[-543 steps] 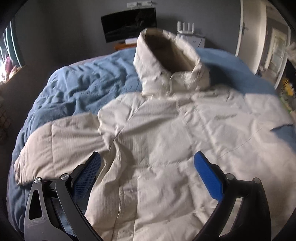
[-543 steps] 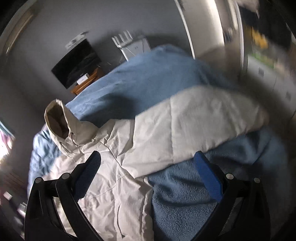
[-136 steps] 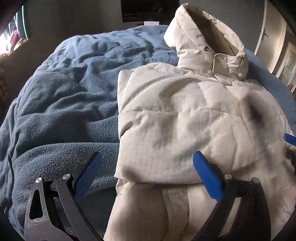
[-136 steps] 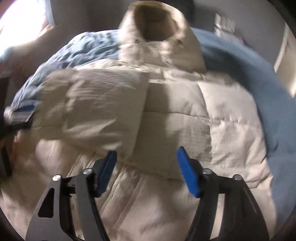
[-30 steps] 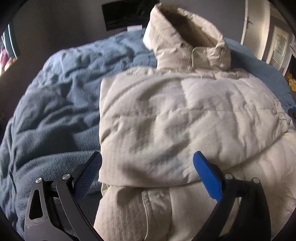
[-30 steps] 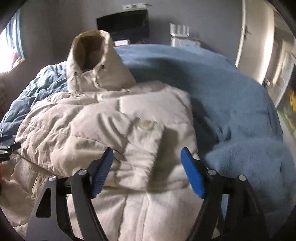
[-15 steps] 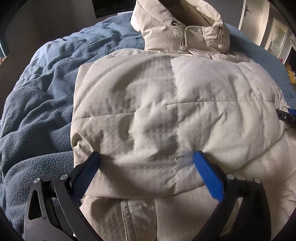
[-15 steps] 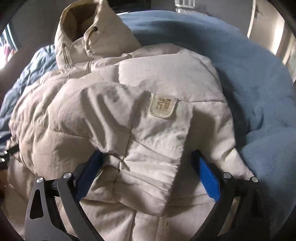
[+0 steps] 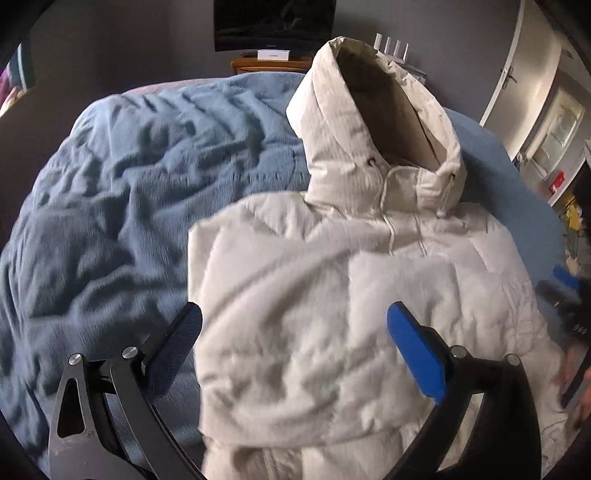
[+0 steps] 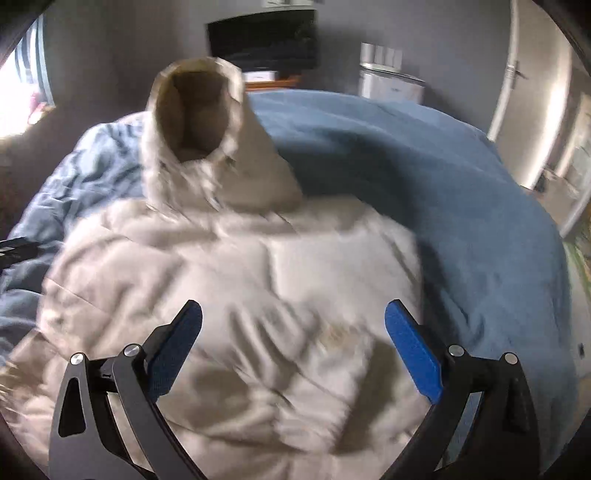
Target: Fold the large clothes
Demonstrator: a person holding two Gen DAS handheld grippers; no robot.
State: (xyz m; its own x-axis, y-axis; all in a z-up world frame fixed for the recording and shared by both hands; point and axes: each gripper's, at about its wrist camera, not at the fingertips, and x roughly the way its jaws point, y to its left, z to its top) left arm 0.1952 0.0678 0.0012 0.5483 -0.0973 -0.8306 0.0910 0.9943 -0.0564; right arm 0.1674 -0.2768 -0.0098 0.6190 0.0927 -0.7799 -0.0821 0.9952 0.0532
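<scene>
A cream puffer jacket (image 9: 332, 314) lies on a blue blanket (image 9: 110, 206), front up, both sleeves folded across the chest and the hood (image 9: 376, 122) standing up at the far end. My left gripper (image 9: 295, 347) is open and empty, above the jacket's left side. My right gripper (image 10: 293, 345) is open and empty, above the jacket (image 10: 240, 295) on its right side. The right gripper also shows at the right edge of the left wrist view (image 9: 565, 291). The right wrist view is blurred.
The blue blanket (image 10: 443, 192) covers the bed around the jacket. A dark screen (image 9: 273, 22) and a wooden shelf (image 9: 269, 62) stand at the far wall. A white appliance (image 10: 391, 85) and a door (image 10: 524, 110) are at the right.
Both grippers have lifted up and back off the folded sleeves they were pressing on; more of the hood and blanket shows now. The jacket stays folded.
</scene>
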